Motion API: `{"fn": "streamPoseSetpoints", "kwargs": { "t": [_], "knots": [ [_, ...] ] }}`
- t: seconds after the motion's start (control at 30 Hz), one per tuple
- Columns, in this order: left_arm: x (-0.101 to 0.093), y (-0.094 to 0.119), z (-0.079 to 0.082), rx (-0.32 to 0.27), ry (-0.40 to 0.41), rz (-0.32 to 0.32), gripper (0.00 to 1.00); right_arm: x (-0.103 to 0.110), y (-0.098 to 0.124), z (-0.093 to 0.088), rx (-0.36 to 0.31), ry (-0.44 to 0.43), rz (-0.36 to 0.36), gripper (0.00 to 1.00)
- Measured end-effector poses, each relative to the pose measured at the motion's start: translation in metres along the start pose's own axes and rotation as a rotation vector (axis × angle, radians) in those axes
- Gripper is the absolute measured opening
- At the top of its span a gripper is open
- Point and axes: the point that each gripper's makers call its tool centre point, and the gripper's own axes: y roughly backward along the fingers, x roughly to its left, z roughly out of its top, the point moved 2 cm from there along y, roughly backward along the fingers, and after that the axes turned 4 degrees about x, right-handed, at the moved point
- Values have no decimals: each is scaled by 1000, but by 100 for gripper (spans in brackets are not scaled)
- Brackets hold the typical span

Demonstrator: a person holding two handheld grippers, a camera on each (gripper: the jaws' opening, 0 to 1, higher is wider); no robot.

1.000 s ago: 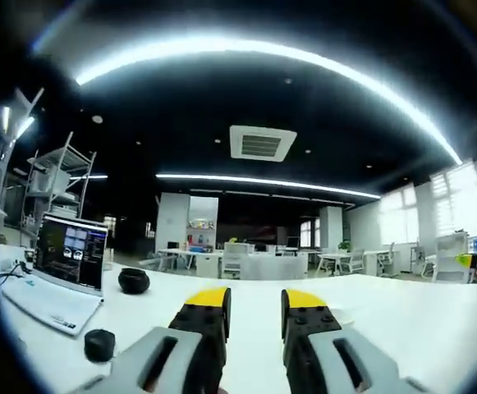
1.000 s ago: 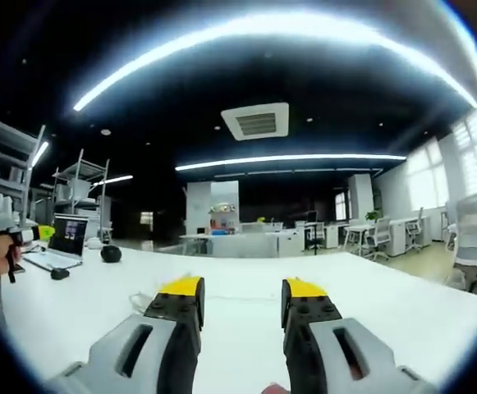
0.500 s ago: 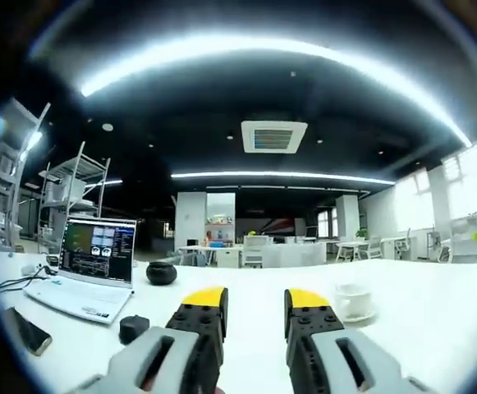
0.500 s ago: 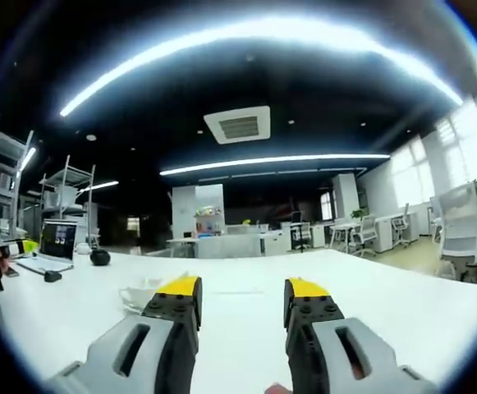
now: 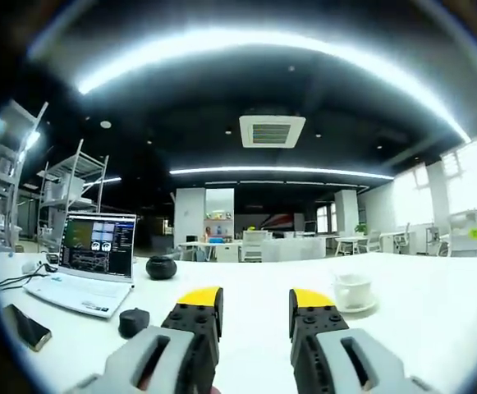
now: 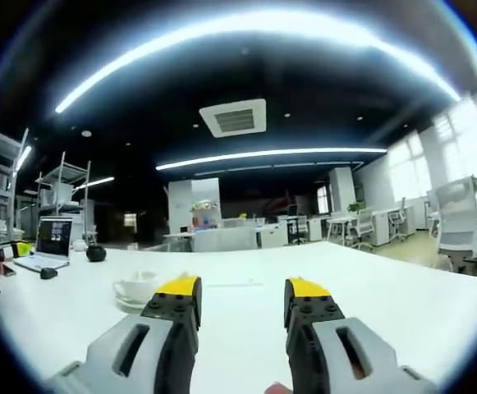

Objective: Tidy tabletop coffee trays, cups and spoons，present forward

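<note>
**Both grippers held open over the white table, cup and saucer ahead**

In the left gripper view, the left gripper (image 5: 254, 308) is seen rising from the bottom edge with its yellow-tipped jaws apart and nothing between them. The white cup (image 5: 352, 290) is taken as the landmark: it stands on its saucer (image 5: 358, 306) on the white table (image 5: 435, 312), just beyond the right jaw's tip. To the left of the cup, past both jaws, a small dark round object (image 5: 133, 322) is seen on the table. Further left and further back an open laptop (image 5: 89, 263) is set with its screen lit, and a dark rounded pot (image 5: 161, 267) sits beside the laptop, on the cup's side. A dark phone (image 5: 26, 327) lies at the far left of the table, well apart from the cup.

In the right gripper view, the right gripper (image 6: 242, 308) is held with its jaws apart and empty. The cup (image 6: 137, 287) on its saucer (image 6: 131, 302) is seen just left of the left jaw's tip. Well left of the cup and further back, the laptop (image 6: 48, 246) and the pot (image 6: 96, 254) are seen small.
</note>
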Motion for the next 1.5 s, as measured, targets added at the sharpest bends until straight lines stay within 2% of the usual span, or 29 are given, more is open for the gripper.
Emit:
{"fn": "streamPoseSetpoints", "kwargs": {
  "t": [0.37,0.7,0.9,1.1,1.23,1.5],
  "knots": [
    [-2,0,3,-11,-25,-4,33,-3,10,-15,6,-15,-37,40],
    [-5,3,0,-8,-7,8,33,-11,13,-20,11,-22,-48,40],
    [-5,4,6,-21,-14,10,33,-13,12,-22,12,-20,-45,39],
    [-1,2,1,-17,-4,7,33,-14,11,-25,21,-13,-48,39],
    [-1,0,-8,2,2,3,33,-14,9,-26,21,-14,-50,39],
    [-7,-2,-9,10,3,-9,33,-4,5,-33,43,-10,-34,39]
  ]
}}
